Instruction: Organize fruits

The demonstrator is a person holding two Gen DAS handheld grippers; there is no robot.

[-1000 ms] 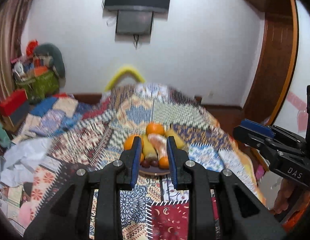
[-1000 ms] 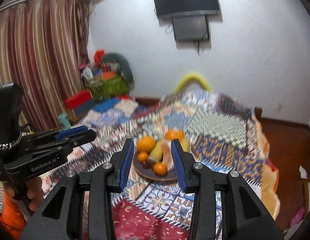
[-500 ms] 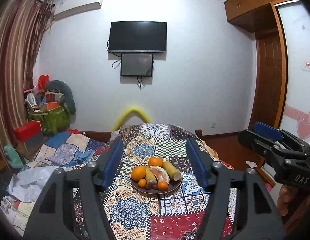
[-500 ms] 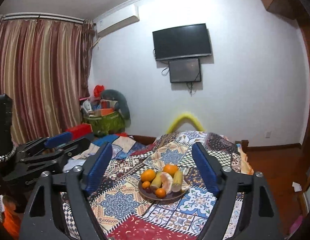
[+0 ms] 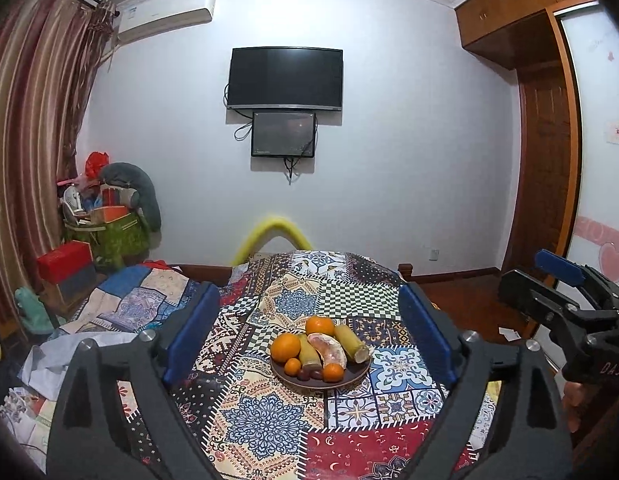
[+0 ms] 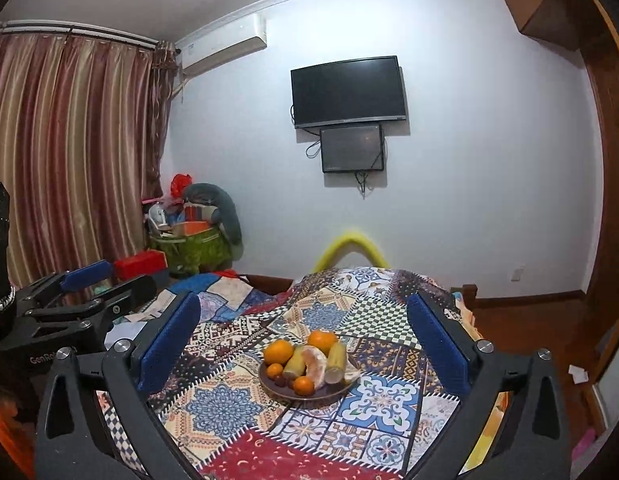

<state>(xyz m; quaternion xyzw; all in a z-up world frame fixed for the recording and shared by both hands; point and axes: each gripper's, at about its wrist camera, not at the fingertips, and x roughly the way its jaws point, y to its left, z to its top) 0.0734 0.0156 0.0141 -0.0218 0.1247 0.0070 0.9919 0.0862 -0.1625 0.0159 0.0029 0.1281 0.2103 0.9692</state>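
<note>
Both grippers hang above the near end of the bed, and both sets of jaws have just been opening. The left gripper (image 5: 309, 332) now stands wide apart, its blue pads (image 5: 191, 334) flanking the middle of its own view with nothing between them but air. Same story for the right gripper (image 6: 305, 342): jaws spread wide, nothing gripped, blue pads (image 6: 171, 346) low at left and right of the frame.

Dead centre, lower half of each view, sits the plate (image 5: 341, 380) on the quilt (image 5: 261, 416), well beyond the fingertips and touched by neither gripper. On it is a pile of fruit: a big orange (image 5: 285, 347) at the left, another orange (image 5: 320, 326) at the back, a peeled pomelo wedge (image 5: 327, 354) in the middle, two yellow-green cane pieces (image 5: 351, 343) lying either side of it, two small oranges (image 5: 333, 372) at the front rim, and some dark little fruits (image 5: 307, 374) between those two; what they are is hard to tell.

At the right edge of the left view the right gripper's blue-tipped finger pokes in, with a bit of a hand (image 5: 575, 400) under it. At the left edge of the right view the left gripper shows likewise.

Behind, a TV (image 5: 285, 78) hangs on the white wall above a smaller screen (image 5: 283, 134), curtains (image 6: 69, 152) fill the left, and a heap of bags and boxes (image 5: 105, 220) sits in the corner.
</note>
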